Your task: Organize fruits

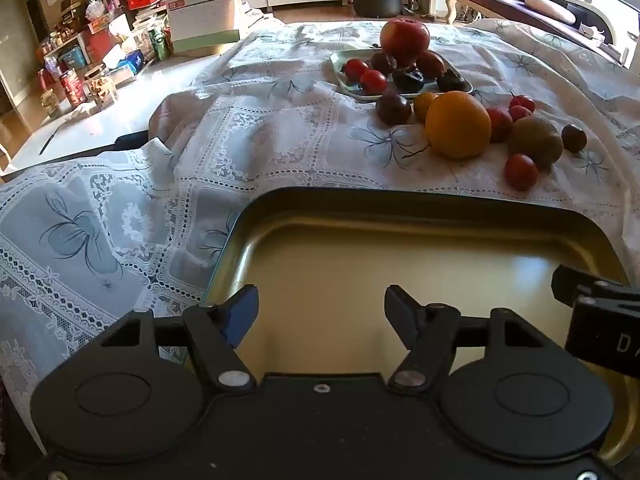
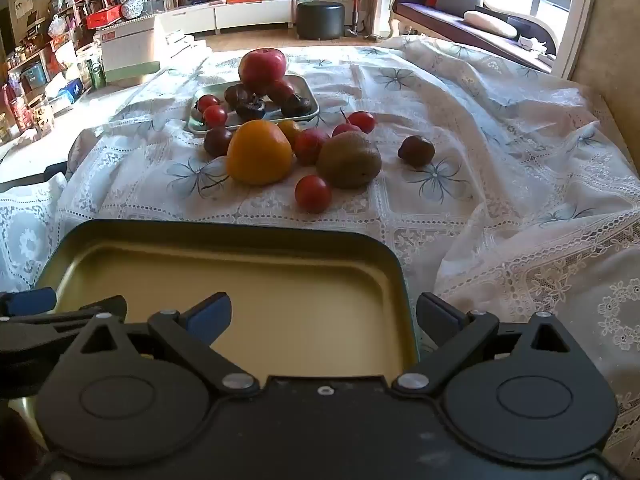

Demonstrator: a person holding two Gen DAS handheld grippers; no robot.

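Fruits: a smooth round orange, fuzzy brown kiwi and glossy red cherry tomatoes lay loose on the lace-covered desk, at 12 o'clock from the tin.
Tin: a shallow gold metal tray with rounded corners.
Left gripper: jaws spread, empty.
Right gripper: jaws spread, empty.

The left gripper and the right gripper are both matte black, each with two round discs on its body, silver rivets at the linkage pivots and angular fingers with blue pads. White letters mark the right gripper's side in the left view.
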